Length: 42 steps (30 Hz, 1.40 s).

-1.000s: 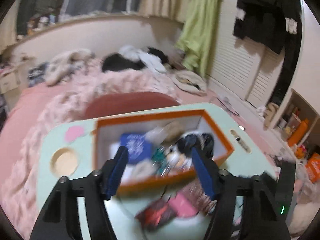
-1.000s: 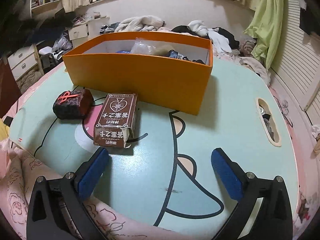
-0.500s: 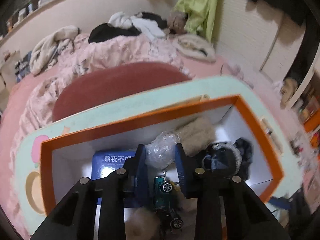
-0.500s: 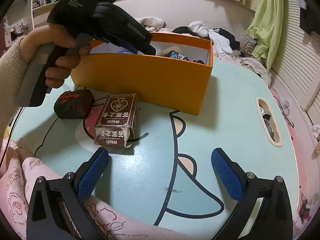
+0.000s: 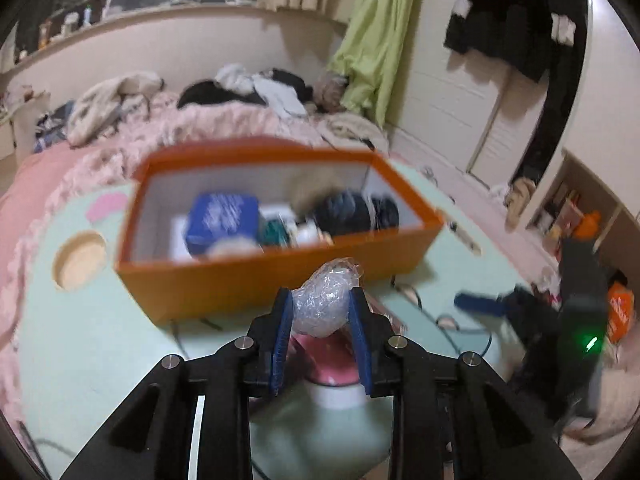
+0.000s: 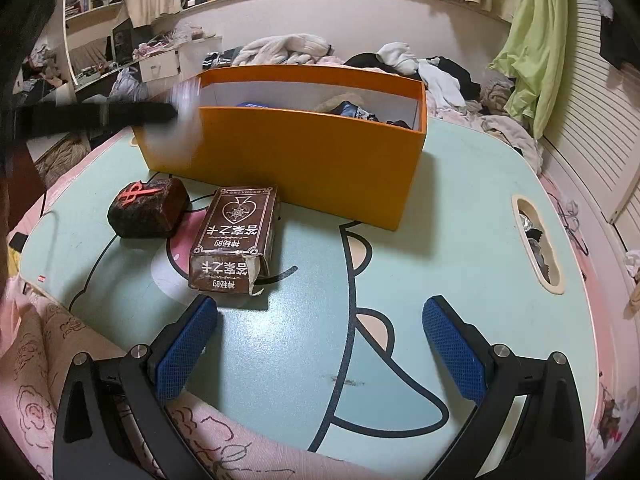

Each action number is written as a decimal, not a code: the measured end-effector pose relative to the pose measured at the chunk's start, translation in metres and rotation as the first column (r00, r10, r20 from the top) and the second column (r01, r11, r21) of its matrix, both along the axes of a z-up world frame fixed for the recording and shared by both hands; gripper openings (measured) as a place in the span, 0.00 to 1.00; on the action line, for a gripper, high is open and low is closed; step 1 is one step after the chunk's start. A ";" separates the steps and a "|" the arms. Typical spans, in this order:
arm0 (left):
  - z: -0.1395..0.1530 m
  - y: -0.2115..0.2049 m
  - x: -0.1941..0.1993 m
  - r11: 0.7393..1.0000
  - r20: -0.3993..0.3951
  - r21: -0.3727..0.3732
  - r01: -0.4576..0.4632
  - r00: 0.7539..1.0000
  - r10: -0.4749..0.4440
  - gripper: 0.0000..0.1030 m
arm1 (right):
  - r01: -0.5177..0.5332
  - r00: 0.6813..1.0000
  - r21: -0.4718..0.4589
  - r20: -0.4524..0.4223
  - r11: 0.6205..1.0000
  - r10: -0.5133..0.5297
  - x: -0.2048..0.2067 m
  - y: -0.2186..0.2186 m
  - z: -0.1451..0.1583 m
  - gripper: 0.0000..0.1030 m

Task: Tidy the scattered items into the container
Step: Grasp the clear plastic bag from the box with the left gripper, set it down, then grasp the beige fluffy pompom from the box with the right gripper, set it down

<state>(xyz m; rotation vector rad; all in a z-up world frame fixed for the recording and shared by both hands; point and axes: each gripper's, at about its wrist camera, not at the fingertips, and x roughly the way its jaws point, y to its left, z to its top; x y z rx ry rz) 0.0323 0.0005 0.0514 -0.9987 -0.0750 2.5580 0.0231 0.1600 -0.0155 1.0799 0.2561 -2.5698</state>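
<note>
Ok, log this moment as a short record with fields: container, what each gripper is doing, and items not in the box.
container: orange box on the mint table, open top, already holding several items
left gripper: jaws shut on a crinkled plastic-wrapped bundle, in front of the box, outside it
right gripper: jaws open, nothing between them, low over the table's near edge
loose on table: brown card box; dark block with red mark, both in front of the orange box

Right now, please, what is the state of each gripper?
Left gripper: shut on the crinkly clear plastic-wrapped bundle.
Right gripper: open, holding nothing.
</note>
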 end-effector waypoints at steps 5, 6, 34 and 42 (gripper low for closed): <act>-0.020 0.013 -0.012 0.998 0.018 -0.055 -0.015 1.000 0.017 0.35 | 0.000 1.000 0.000 0.000 1.000 0.000 0.001 0.000 0.000 0.99; -0.020 0.010 -0.011 0.999 0.017 -0.047 -0.020 1.000 0.021 0.44 | 0.001 1.000 -0.001 0.000 1.000 -0.001 0.001 0.000 0.001 0.99; -0.037 -0.026 0.026 0.963 0.010 -0.205 -0.173 0.984 0.179 1.00 | 0.044 0.993 -0.109 -0.103 0.993 -0.056 0.015 0.018 0.021 0.82; -0.038 -0.027 0.027 0.963 0.010 -0.204 -0.173 0.984 0.179 1.00 | 0.062 0.991 -0.228 0.126 0.972 -0.034 -0.087 0.010 0.088 0.54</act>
